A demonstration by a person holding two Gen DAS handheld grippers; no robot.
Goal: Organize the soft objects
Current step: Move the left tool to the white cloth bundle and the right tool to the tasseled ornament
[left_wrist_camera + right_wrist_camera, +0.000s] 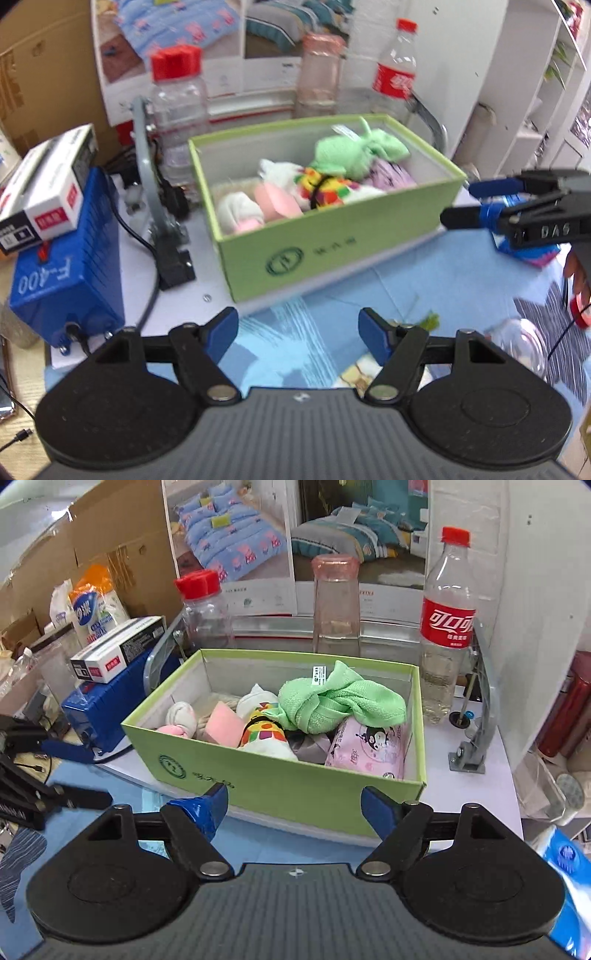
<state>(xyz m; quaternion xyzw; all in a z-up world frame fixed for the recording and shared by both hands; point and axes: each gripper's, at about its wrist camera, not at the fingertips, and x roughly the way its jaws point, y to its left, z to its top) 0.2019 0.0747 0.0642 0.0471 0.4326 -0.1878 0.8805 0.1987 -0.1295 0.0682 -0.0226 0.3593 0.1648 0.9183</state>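
A light green box [332, 236] [280, 786] stands on the table and holds several soft things: a knotted green towel [351, 151] [332, 701], a pink tissue pack [369, 749] [391, 173], a multicoloured sock bundle [325, 188] [262, 734], a pink sponge [225, 723] [277, 199] and a white-and-pink sock roll [181, 716] [240, 214]. My left gripper [298, 332] is open and empty in front of the box. My right gripper [295, 805] is open and empty at the box's near wall; it also shows at the right of the left wrist view [461, 203].
Behind the box stand a red-capped jar [203, 609], a pink-topped glass jar [336, 605] and a cola bottle [447, 627]. A blue device [62, 266] with a white carton [44, 192] on it sits to the left. A blue tissue pack [565, 878] lies at the right.
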